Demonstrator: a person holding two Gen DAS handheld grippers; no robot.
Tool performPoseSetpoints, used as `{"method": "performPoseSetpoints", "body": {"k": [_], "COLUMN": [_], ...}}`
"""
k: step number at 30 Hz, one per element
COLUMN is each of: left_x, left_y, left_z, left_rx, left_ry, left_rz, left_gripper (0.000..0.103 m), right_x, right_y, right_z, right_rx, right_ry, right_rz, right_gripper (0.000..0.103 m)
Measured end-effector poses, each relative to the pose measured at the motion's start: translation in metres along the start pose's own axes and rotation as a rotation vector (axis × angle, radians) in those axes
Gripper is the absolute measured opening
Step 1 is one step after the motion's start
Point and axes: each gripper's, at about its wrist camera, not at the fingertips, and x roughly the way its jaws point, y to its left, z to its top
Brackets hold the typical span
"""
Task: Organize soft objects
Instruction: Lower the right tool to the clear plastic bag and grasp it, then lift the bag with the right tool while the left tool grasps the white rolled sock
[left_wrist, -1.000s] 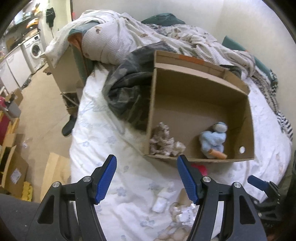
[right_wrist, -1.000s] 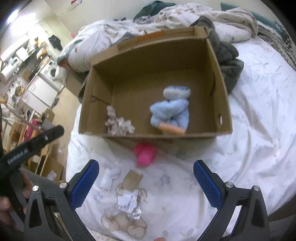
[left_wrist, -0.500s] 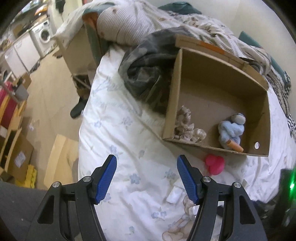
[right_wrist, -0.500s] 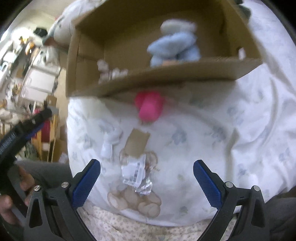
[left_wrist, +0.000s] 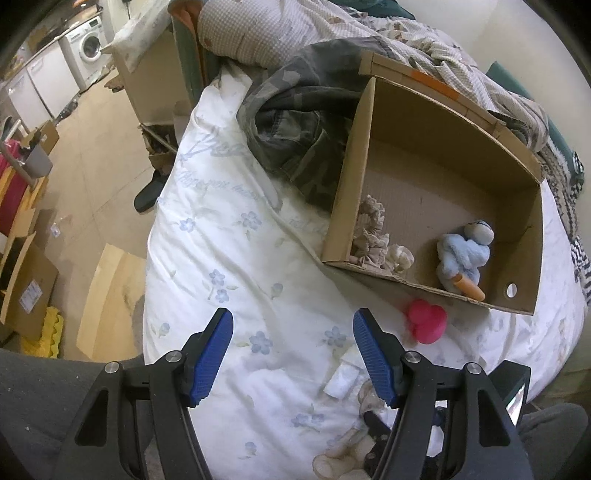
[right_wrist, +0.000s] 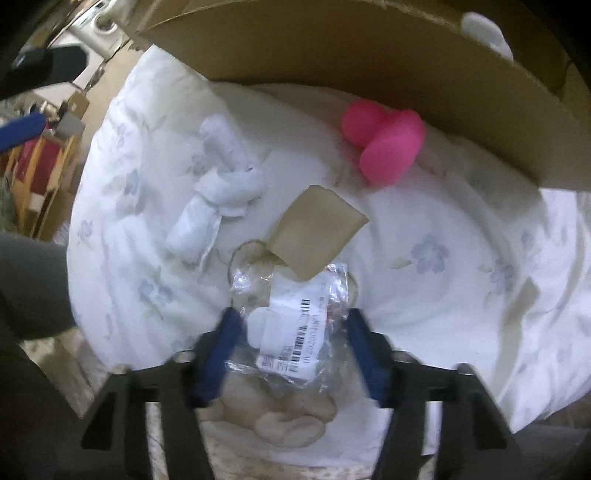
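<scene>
A cardboard box (left_wrist: 343, 206) lies on the white floral bed. Inside it are a blue plush toy (left_wrist: 463, 254) and a beige crumpled soft item (left_wrist: 373, 236). A pink plush (left_wrist: 424, 321) lies in front of the box, also in the right wrist view (right_wrist: 384, 144). A beige teddy bear in clear plastic wrap with a barcode label (right_wrist: 295, 332) lies at the bed's edge. My right gripper (right_wrist: 291, 347) is low over it, jaws on either side of the wrap, closing. A knotted white cloth (right_wrist: 218, 192) lies left of it. My left gripper (left_wrist: 291, 350) is open and empty above the sheet.
A camouflage garment (left_wrist: 295, 122) and piled bedding (left_wrist: 258, 33) lie behind and left of the box. A brown card tag (right_wrist: 317, 232) sticks up from the wrapped bear. The floor at left holds cardboard boxes (left_wrist: 26, 280) and a washing machine (left_wrist: 86, 48).
My right gripper dropped down toward the wrapped bear and its jaws narrowed around it. My left gripper drew back and left, so the box sits farther right.
</scene>
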Motion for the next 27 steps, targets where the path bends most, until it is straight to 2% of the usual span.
{"method": "performPoseSetpoints", "body": {"k": [1, 4, 13, 18, 23, 27], "left_x": [0.000, -0.002, -0.003, -0.003, -0.002, 0.003], "left_y": [-0.001, -0.001, 0.002, 0.003, 0.002, 0.003], "left_z": [0.000, 0.000, 0.001, 0.001, 0.001, 0.000], "left_rx": [0.001, 0.006, -0.011, -0.012, -0.013, -0.012], "left_ry": [0.000, -0.005, -0.006, -0.005, -0.009, 0.001], "left_rz": [-0.001, -0.004, -0.014, -0.015, 0.004, 0.001], "left_gripper": [0.065, 0.065, 0.065, 0.065, 0.065, 0.065], "right_x": [-0.001, -0.006, -0.044, -0.081, -0.116, -0.140], "right_y": [0.000, 0.002, -0.006, -0.022, -0.040, -0.058], "right_z": [-0.001, -0.005, -0.014, -0.010, -0.006, 0.000], "right_rx": [-0.003, -0.022, -0.011, -0.030, -0.048, -0.032], "right_ry": [-0.004, -0.008, 0.018, 0.010, -0.049, -0.167], "right_rz": [0.002, 0.018, 0.195, 0.240, 0.254, 0.259], "right_gripper": [0.045, 0.040, 0.039, 0.039, 0.039, 0.039]}}
